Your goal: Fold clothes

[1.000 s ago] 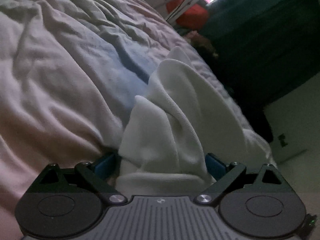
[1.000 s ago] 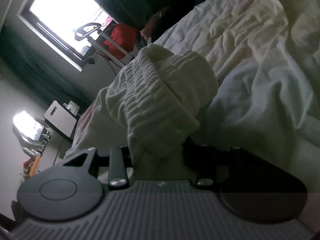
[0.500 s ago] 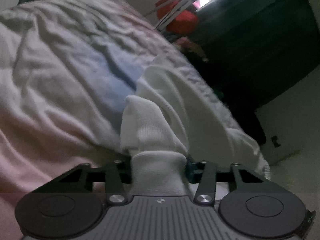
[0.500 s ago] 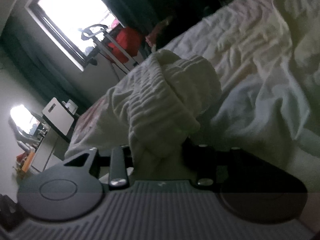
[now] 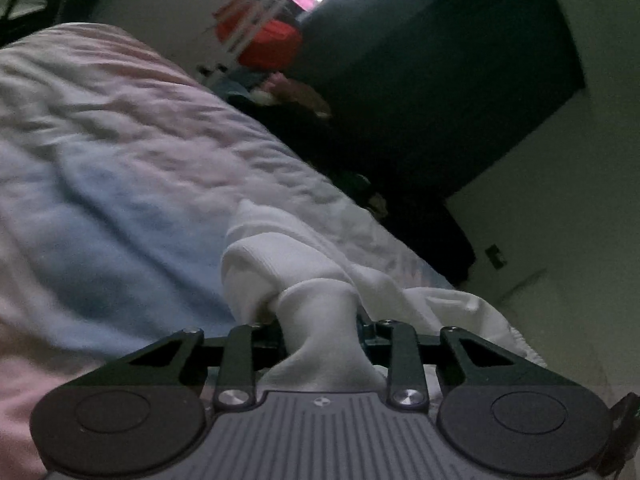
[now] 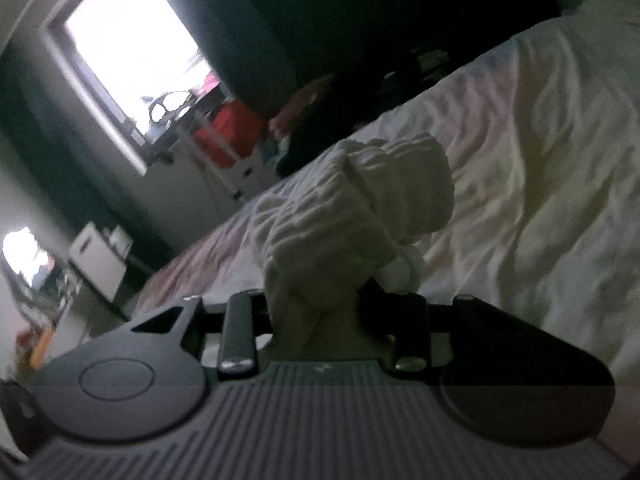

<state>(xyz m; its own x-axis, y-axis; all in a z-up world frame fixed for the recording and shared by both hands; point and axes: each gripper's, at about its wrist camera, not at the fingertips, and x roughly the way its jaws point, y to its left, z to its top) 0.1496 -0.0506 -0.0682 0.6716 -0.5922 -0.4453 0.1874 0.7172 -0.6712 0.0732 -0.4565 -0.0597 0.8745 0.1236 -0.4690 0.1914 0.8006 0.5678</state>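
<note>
A white knit garment (image 5: 296, 276) lies bunched on the bed. My left gripper (image 5: 320, 328) is shut on a thick fold of it, and the cloth trails off to the right over the bed's edge. In the right wrist view my right gripper (image 6: 320, 312) is shut on another bunch of the same white garment (image 6: 352, 208), whose ribbed folds rise in front of the camera. The fingertips of both grippers are hidden by cloth.
The bed is covered by a rumpled pale pink and blue duvet (image 5: 120, 184), also in the right wrist view (image 6: 540, 160). Beyond its far edge stand a red bag on a metal rack (image 5: 264, 40), dark curtains (image 5: 440, 80), a bright window (image 6: 132, 60) and a white box (image 6: 100, 264).
My left gripper closed on the white garment, from wide open a second ago. Both grippers have lifted and pulled the cloth, and the views have tilted up toward the room.
</note>
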